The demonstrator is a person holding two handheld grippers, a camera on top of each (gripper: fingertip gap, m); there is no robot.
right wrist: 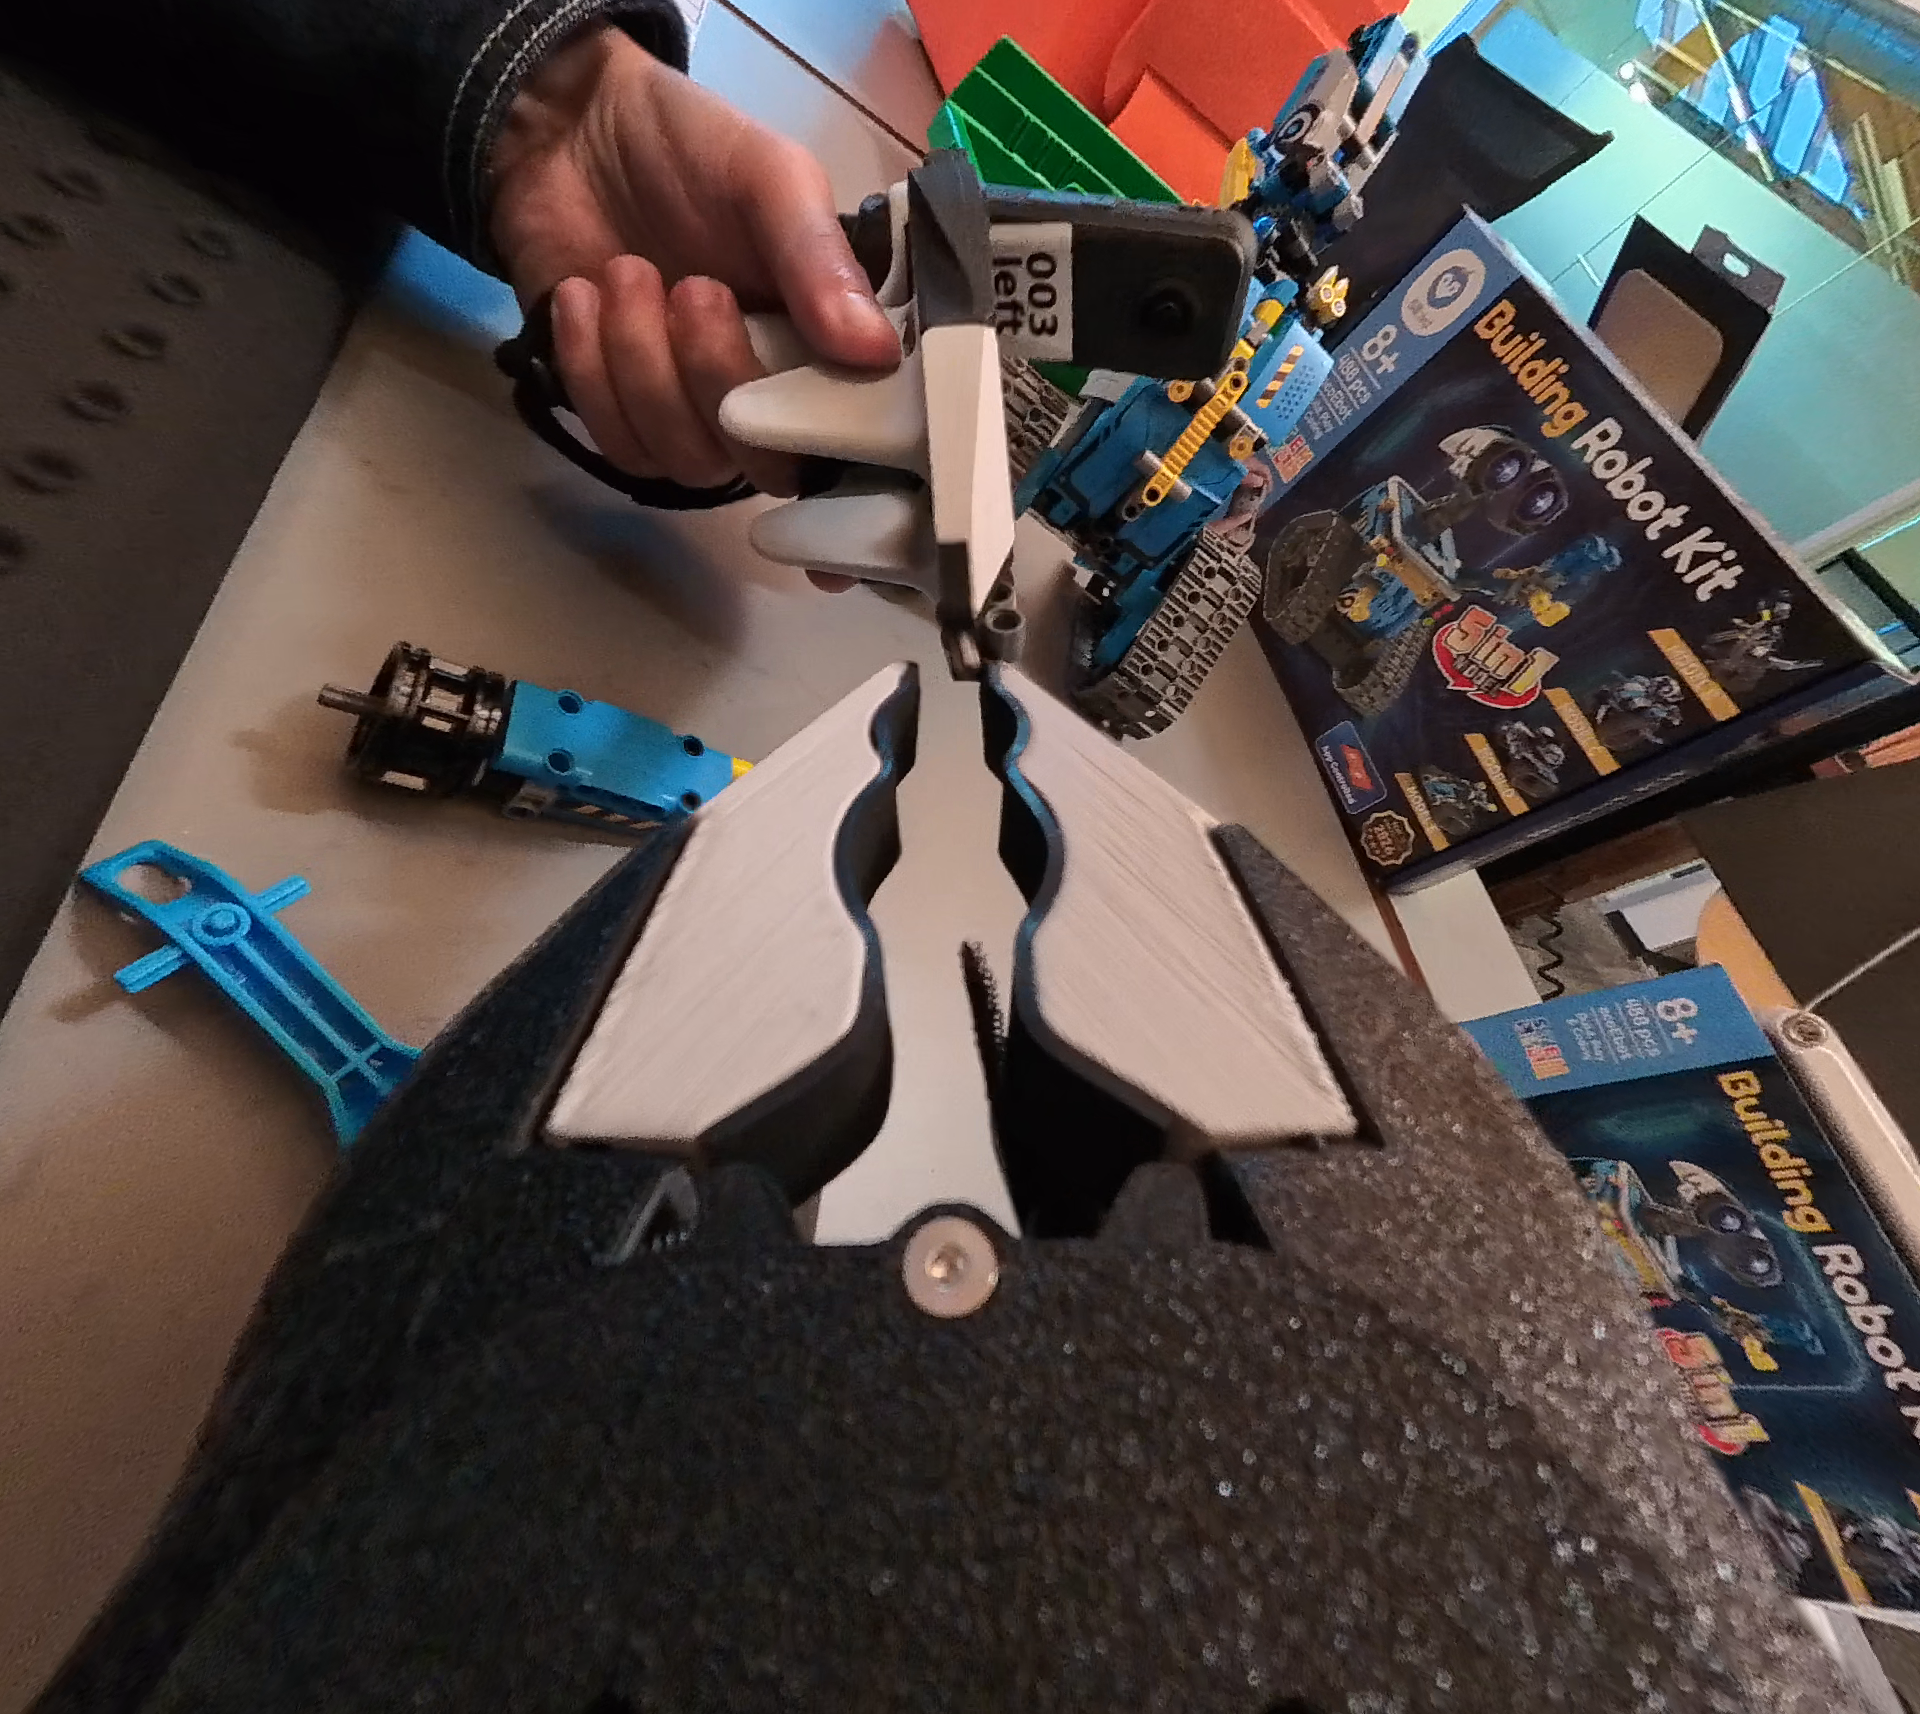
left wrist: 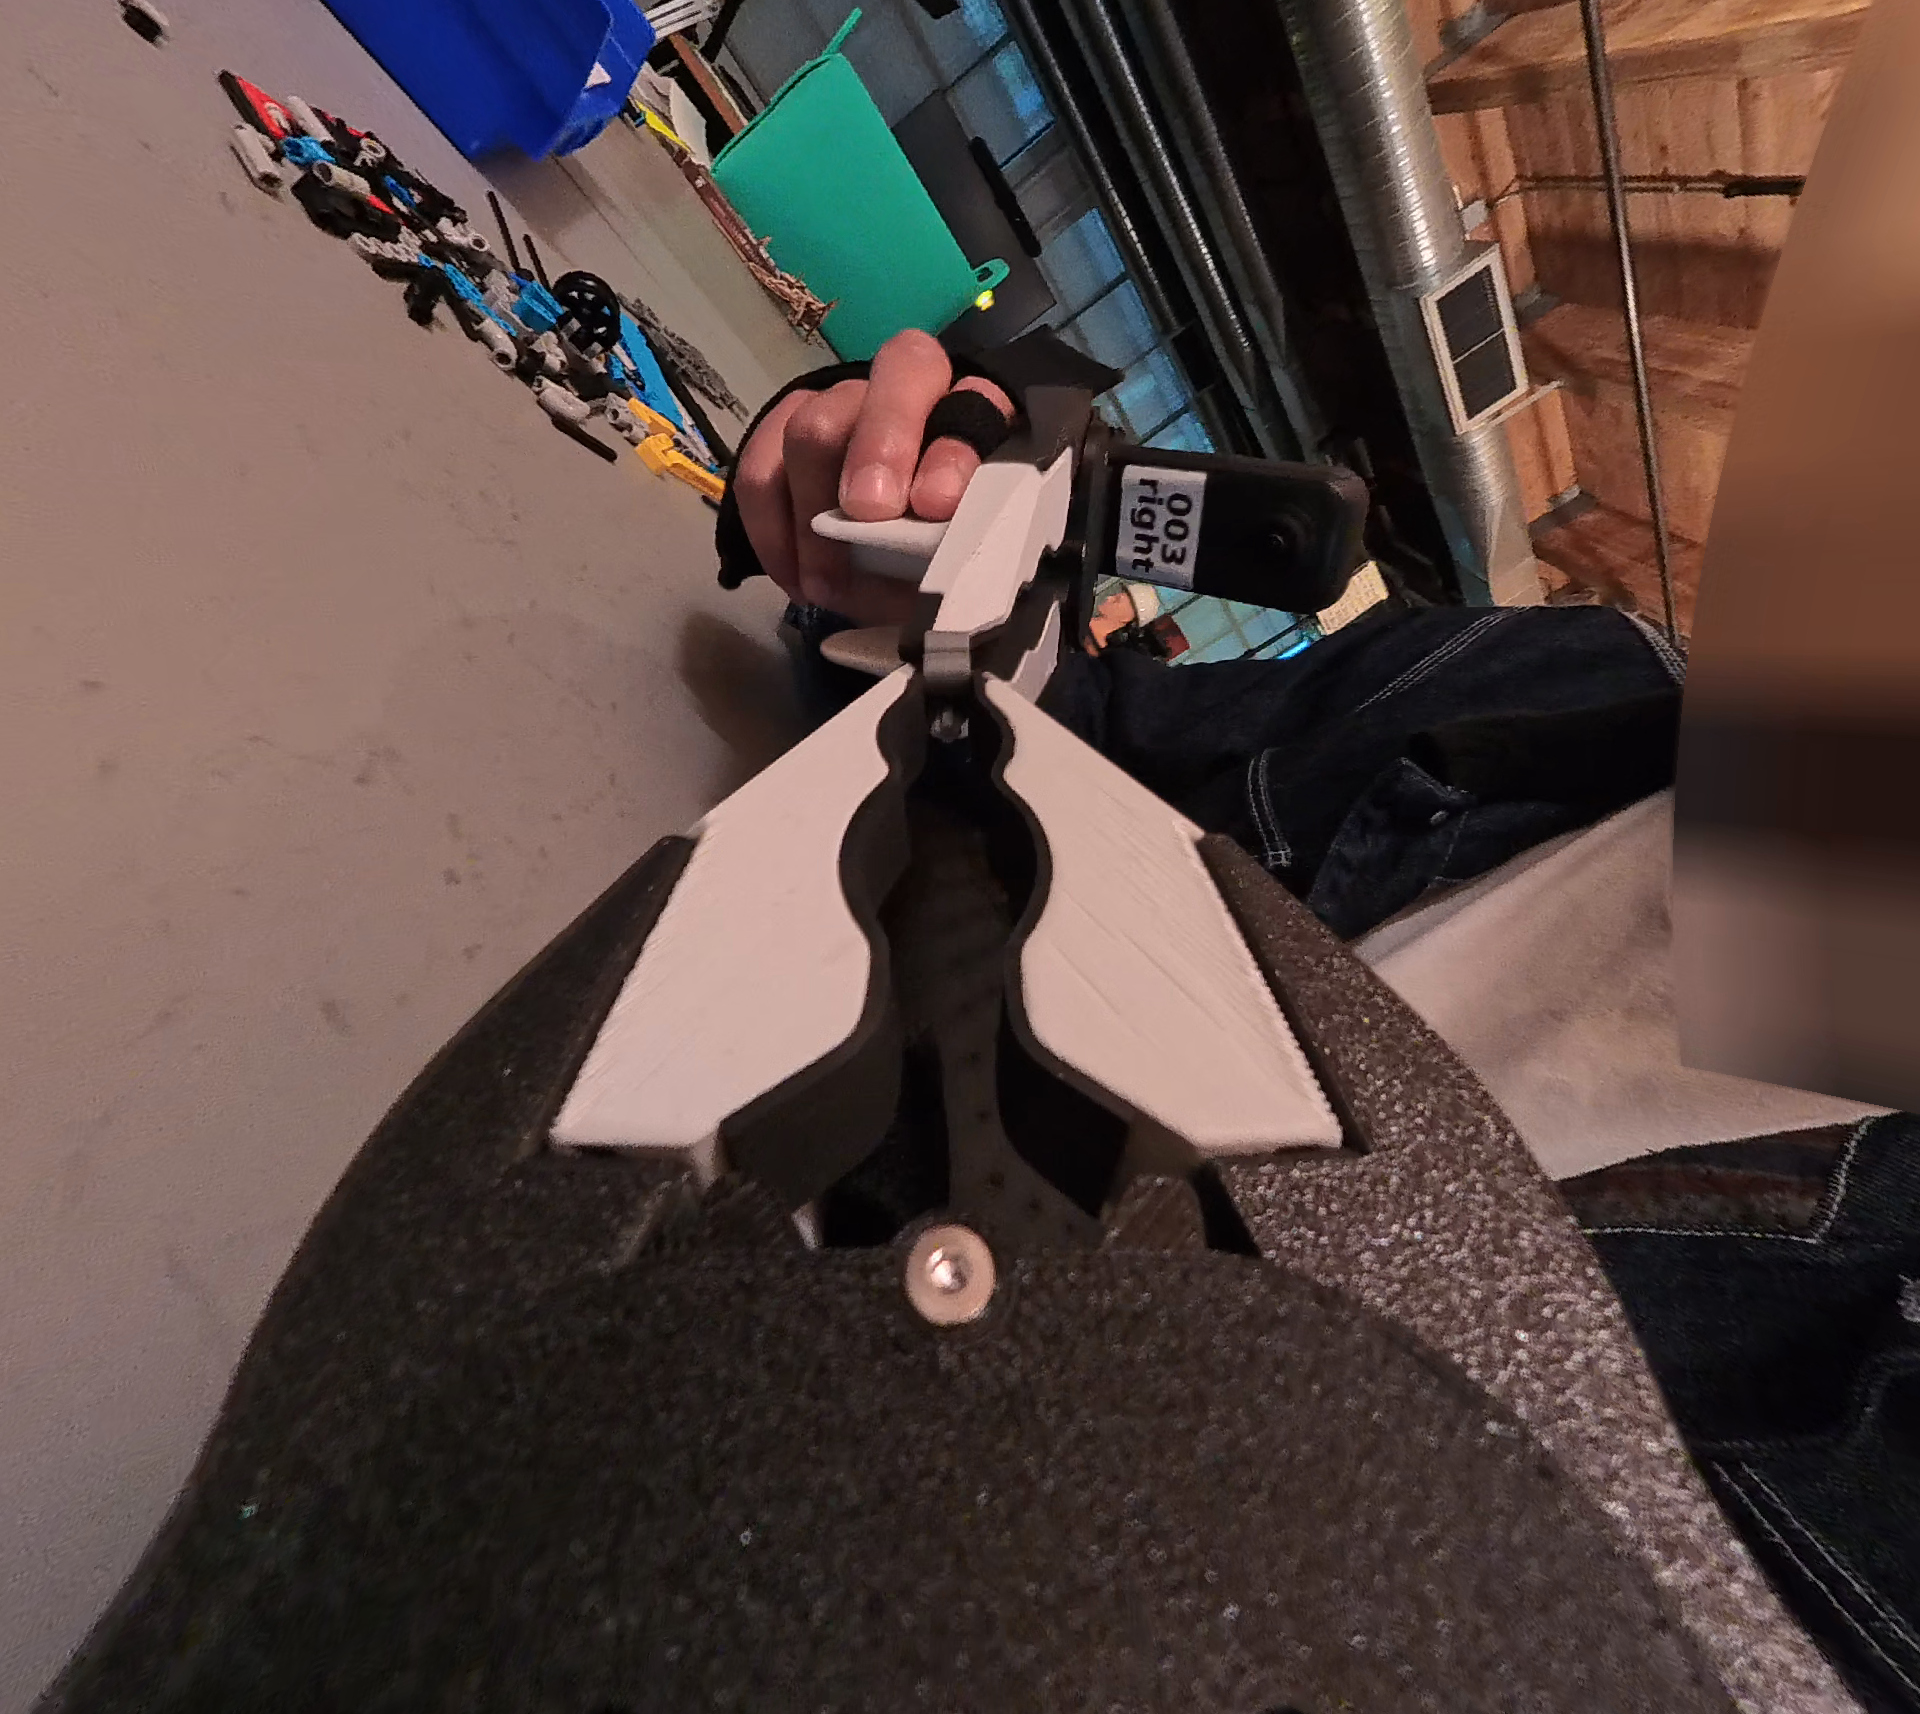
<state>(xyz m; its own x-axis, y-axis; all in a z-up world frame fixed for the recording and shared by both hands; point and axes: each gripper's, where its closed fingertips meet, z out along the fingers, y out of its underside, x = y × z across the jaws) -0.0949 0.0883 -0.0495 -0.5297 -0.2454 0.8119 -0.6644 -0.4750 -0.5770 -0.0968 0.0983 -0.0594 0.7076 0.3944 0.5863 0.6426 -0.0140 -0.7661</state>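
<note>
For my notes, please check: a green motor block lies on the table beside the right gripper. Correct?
No. The motor block is blue, not green, as the right wrist view shows; it lies on the table beside the right gripper.

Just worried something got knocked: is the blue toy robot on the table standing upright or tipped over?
Upright: the blue toy robot sits on its grey tracks, which lie flat on the table.
</note>
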